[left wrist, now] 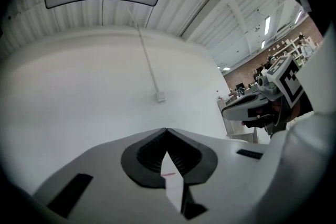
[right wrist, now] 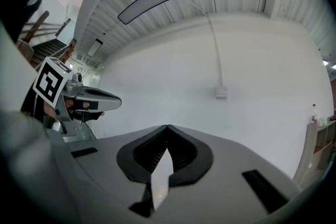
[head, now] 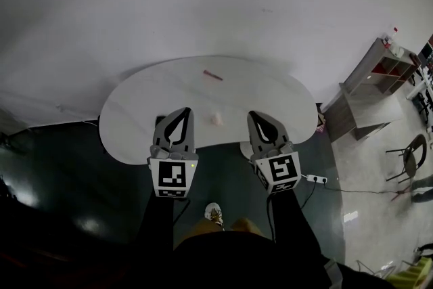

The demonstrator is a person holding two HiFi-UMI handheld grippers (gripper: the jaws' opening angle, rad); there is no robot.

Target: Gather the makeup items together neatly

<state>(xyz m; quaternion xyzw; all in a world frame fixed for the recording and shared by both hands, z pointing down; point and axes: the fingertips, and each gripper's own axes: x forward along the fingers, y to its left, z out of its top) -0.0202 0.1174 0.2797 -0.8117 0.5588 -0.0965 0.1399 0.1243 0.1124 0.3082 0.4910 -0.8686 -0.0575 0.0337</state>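
Observation:
In the head view a white, kidney-shaped table (head: 142, 108) stands against the wall. A thin red makeup stick (head: 213, 75) lies near its far edge. A small pale pink item (head: 216, 120) sits near the front middle. My left gripper (head: 184, 110) hovers over the table's front edge, left of the pink item, its jaws shut and empty. My right gripper (head: 254, 114) hangs to the right of that item, also shut on nothing. In the left gripper view the left gripper (left wrist: 167, 130) has its tips meeting, and the right gripper (right wrist: 167, 126) looks the same in its own view.
A grey shelf unit (head: 376, 74) stands at the right beside the table. A chair (head: 410, 156) is further right. A power strip (head: 315, 179) with a cable lies on the floor by the table's right end. My shoe (head: 214, 214) is below the table edge.

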